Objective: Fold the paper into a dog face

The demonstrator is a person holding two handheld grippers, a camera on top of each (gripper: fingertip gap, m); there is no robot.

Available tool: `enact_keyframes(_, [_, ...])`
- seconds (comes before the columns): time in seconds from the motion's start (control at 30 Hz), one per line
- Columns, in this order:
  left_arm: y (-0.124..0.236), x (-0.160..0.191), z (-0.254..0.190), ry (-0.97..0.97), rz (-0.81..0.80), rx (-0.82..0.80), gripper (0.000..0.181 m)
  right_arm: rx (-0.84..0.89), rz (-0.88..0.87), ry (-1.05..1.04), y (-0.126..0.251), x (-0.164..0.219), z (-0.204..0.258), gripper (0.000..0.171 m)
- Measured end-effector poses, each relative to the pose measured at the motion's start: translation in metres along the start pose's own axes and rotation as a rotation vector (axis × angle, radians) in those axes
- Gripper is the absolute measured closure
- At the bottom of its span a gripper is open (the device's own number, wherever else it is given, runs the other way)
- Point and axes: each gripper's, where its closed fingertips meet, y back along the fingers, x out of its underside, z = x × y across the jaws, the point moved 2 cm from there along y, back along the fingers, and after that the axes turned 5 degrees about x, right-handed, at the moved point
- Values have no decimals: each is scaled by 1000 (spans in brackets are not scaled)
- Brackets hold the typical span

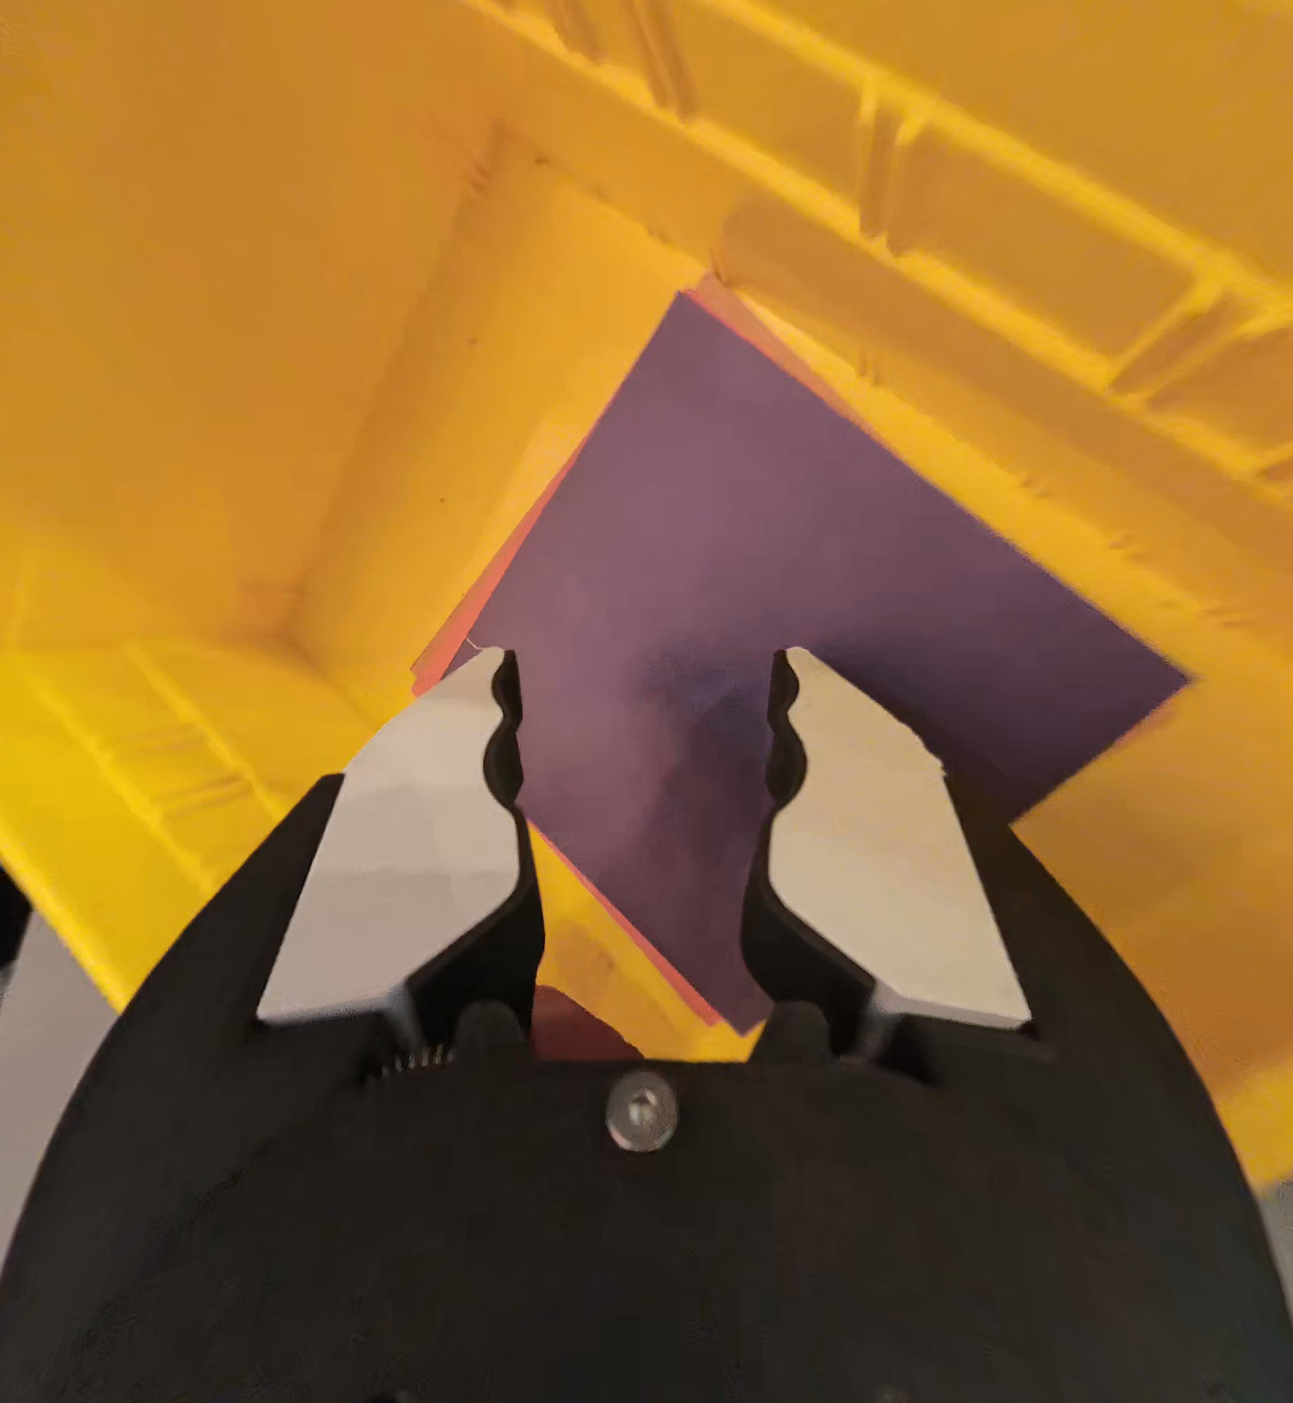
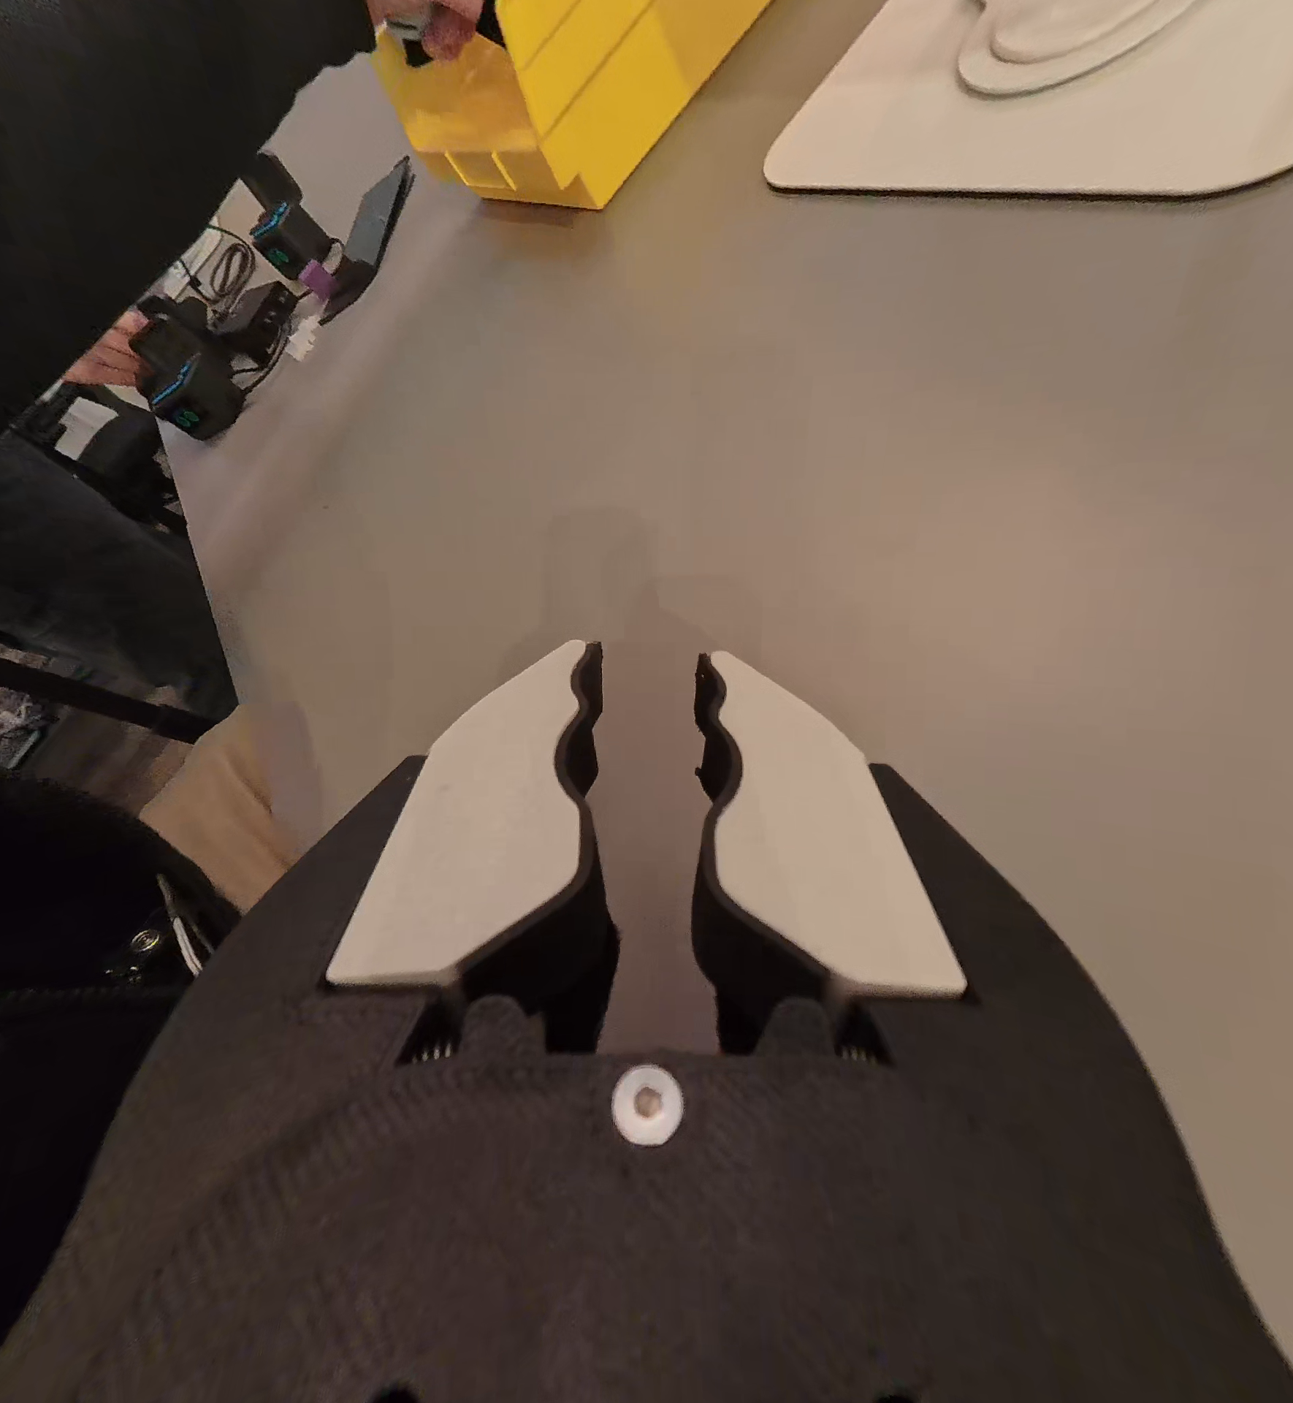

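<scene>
A purple sheet of paper (image 1: 765,547) lies on top of a small stack with reddish edges on the floor of a yellow plastic bin (image 1: 211,342). My left gripper (image 1: 643,660) is open and empty, pointing down into the bin just above the purple sheet. My right gripper (image 2: 647,657) is open by a narrow gap and empty, low over the bare grey table (image 2: 932,493). The yellow bin (image 2: 590,99) also shows at the top of the right wrist view, with a hand and a dark sleeve (image 2: 97,167) reaching into it.
The bin's ribbed walls (image 1: 1046,250) close in around the left gripper. A white monitor base (image 2: 1046,129) stands at the table's far right. Black devices and cables (image 2: 196,379) lie beyond the table's left edge. My hands' fingertips stand some 50 cm from each other.
</scene>
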Motion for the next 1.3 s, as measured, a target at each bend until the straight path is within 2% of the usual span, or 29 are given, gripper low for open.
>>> enact_keyframes(0.1, [-20,7,13,-93,109,22,115,7,11,-22,-1,3,-5,147])
enact_keyframes(0.27, [-29,8,29,-94,207,147,113,21,7,-64,1,3,-16,146])
enact_keyframes(0.5, [-35,0,40,-75,225,260,110,7,17,-108,-1,6,-22,146])
enact_keyframes(0.6, [-40,9,36,-66,306,324,113,3,20,-113,-1,7,-23,146])
enact_keyframes(0.7, [-41,11,38,-52,337,351,117,-3,15,-124,0,7,-23,146])
enact_keyframes(0.87, [-42,6,46,-115,364,318,107,-12,16,-141,0,7,-25,146])
enact_keyframes(1.1, [-48,10,44,-68,393,402,107,-33,14,-166,1,8,-25,145])
enact_keyframes(1.3, [-48,9,44,-74,405,408,107,-48,6,-182,2,7,-25,145])
